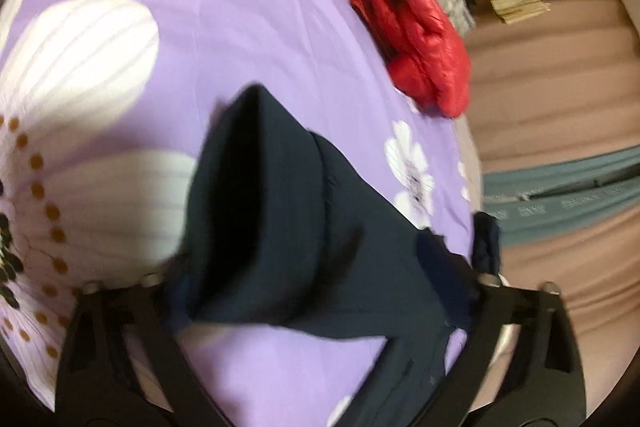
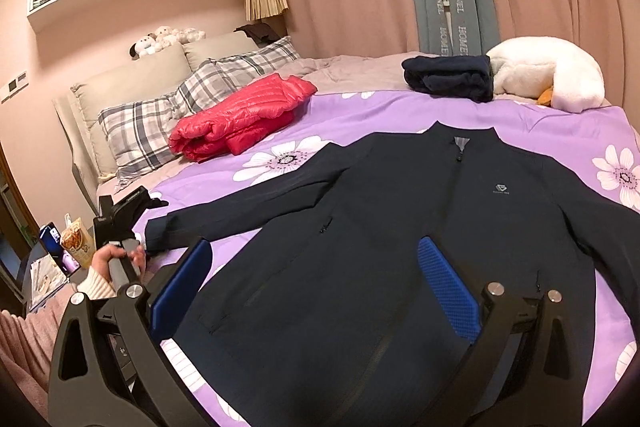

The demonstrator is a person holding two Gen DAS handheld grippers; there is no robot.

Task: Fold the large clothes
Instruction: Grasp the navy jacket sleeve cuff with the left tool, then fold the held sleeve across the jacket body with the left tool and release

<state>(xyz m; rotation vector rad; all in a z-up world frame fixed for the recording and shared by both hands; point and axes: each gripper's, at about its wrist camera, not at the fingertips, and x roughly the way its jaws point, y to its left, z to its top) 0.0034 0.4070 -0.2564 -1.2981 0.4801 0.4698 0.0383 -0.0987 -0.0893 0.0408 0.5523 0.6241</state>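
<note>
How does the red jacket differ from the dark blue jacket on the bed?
The red jacket is folded into a bundle; the dark blue jacket lies spread flat, sleeves out. The red one is puffy and quilted, the blue one thin and smooth. The red lies near the pillows. Both rest on the bed.

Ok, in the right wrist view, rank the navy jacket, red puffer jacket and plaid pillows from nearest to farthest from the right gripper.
1. Navy jacket, spread directly under the right gripper.
2. Red puffer jacket, folded, farther back on the left.
3. Plaid pillows, behind it at the headboard.
</note>
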